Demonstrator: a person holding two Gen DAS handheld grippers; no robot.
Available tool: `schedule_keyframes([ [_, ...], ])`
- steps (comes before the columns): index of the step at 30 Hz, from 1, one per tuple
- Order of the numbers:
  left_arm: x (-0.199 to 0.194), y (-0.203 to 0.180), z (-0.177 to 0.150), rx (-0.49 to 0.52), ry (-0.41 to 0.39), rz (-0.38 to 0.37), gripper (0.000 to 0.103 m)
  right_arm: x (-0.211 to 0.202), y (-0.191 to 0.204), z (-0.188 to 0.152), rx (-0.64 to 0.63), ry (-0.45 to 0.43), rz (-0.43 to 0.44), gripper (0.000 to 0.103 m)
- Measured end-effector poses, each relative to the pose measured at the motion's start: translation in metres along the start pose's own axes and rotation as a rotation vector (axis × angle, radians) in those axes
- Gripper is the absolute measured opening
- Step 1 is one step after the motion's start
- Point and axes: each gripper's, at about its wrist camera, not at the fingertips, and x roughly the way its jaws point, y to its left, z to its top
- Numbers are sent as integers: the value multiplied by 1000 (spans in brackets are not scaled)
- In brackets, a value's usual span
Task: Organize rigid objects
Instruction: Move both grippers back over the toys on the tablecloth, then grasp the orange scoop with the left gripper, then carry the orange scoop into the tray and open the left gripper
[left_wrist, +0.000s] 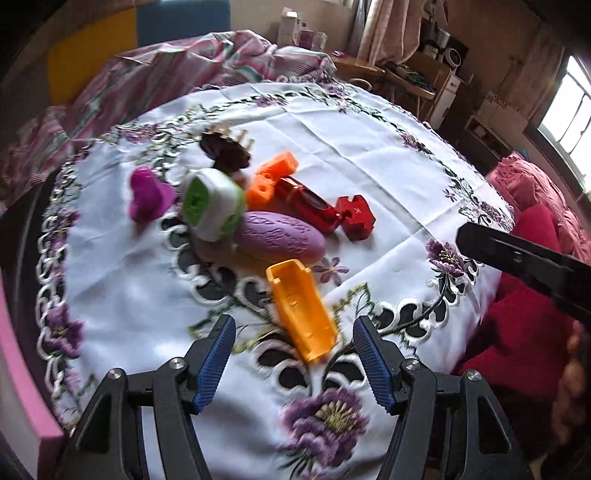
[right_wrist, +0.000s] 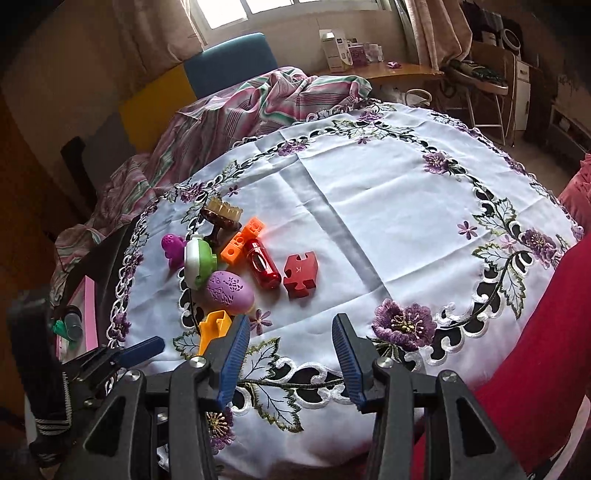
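- Lying clustered on the white embroidered tablecloth (right_wrist: 369, 206) were eight small rigid pieces, one of each.
- Two were orange: a yellow-orange plastic trough (left_wrist: 301, 314) and an orange perforated block (left_wrist: 271, 177).
- Two were red: a glossy cylinder (left_wrist: 308, 203) and a puzzle-shaped block (left_wrist: 356, 218).
- Two were purple: an embossed egg (left_wrist: 280, 236) and a magenta heart piece (left_wrist: 147, 195).
- One white-and-green cube (left_wrist: 212, 203) and one brown comb-topped stand (left_wrist: 225, 147) completed the group.
- The left gripper (left_wrist: 293, 365) was spread wide and empty, with the trough between its tips.
- The right gripper (right_wrist: 290, 354) was also spread wide, holding nothing.

an embroidered white tablecloth (right_wrist: 369, 206) lies beside a striped blanket (right_wrist: 258, 99) and blue chair (right_wrist: 231, 62).

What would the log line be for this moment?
left gripper: open, at yellow piece | right gripper: open, empty | toys on tablecloth
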Motion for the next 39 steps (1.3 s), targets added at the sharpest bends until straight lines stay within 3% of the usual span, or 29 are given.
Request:
schedule_keyframes([
  [3,21,-3,4,12,31,21,57,0,-7,1,43,0,28,47],
  [4,27,-2,4,13,45,21,37,0,-10,1,58,5,39,47],
  [5,31,-1,3,7,61,12,26,1,-12,1,69,5,39,47],
  [10,17,13,-10,-36,21,-4,26,7,-8,1,55,43,22,47],
  [14,-3,31,-24,-77,1,-3,26,18,11,1,-26,109,33,47],
  [20,-35,52,-44,-104,-54,32,26,43,65,15,-252,198,77,47],
  [28,-77,73,-65,-148,-129,76,26,105,127,28,-562,267,17,47],
  [30,-87,81,-71,-170,-139,78,26,121,132,29,-597,279,-22,47],
  [39,-126,133,-99,-327,-181,123,26,156,121,31,-594,337,-23,53],
])
